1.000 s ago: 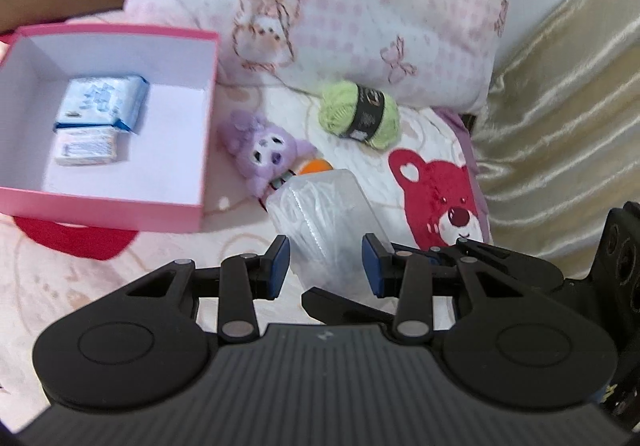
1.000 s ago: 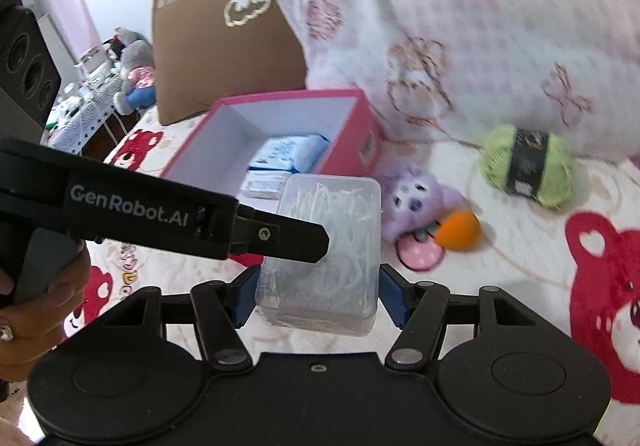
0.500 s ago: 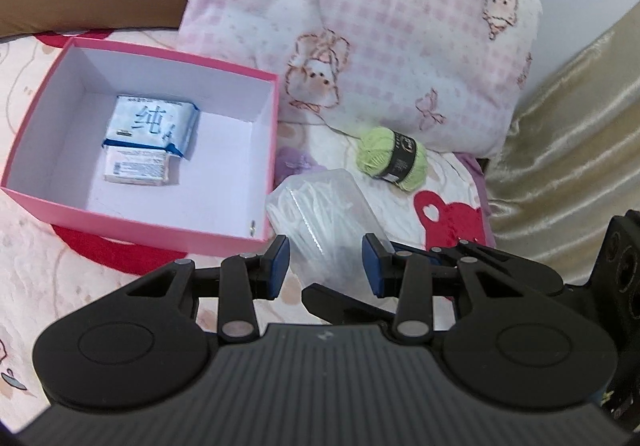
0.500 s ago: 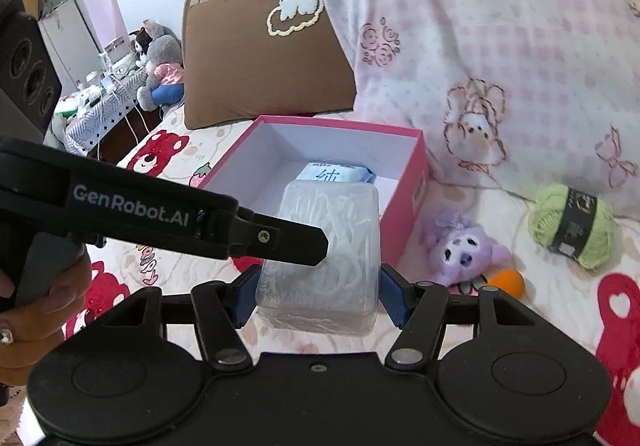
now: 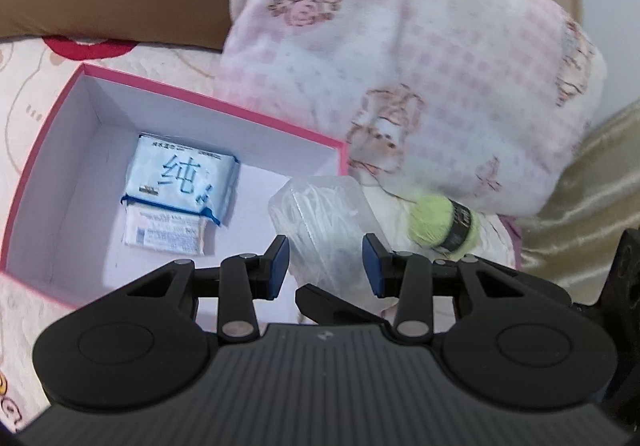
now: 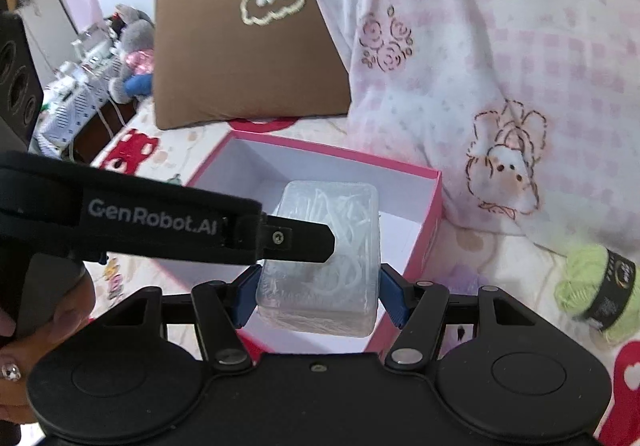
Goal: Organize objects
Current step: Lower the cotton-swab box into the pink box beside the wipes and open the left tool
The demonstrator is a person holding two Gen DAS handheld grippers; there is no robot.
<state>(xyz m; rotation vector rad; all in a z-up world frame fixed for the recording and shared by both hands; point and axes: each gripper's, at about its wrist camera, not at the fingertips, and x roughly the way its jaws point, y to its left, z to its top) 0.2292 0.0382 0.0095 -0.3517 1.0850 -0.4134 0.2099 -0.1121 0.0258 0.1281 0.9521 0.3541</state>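
Bedding printed with red bears carries everything here, with a pink-checked pillow (image 6: 500, 85) and a brown pillow (image 6: 240, 65) propped behind. Nearest the lens, the right tool (image 6: 318, 294) has its blue pads pressed against both sides of a clear plastic box (image 6: 332, 246) of white picks, held off the bed and hanging over the near right corner of the pink box (image 6: 434, 205). From the left wrist view, the left tool (image 5: 325, 264) stands partly apart and grips nothing; the clear box shows beyond its pads, not between them, and its long black finger crosses in front of the box in the right view.

Inside the pink box, a blue tissue pack (image 5: 182, 173) and a white packet (image 5: 164, 236) lie against the left half, leaving the right half bare. Just outside, a green yarn ball (image 6: 596, 286) rests on the bed by the pillow.

To do this step well, I would carry the clear box a little further over the rim, keep it level, lower it onto the bare floor beside the tissue pack, and only then spread the pads. Letting go while it hangs across the wall risks it tipping out.
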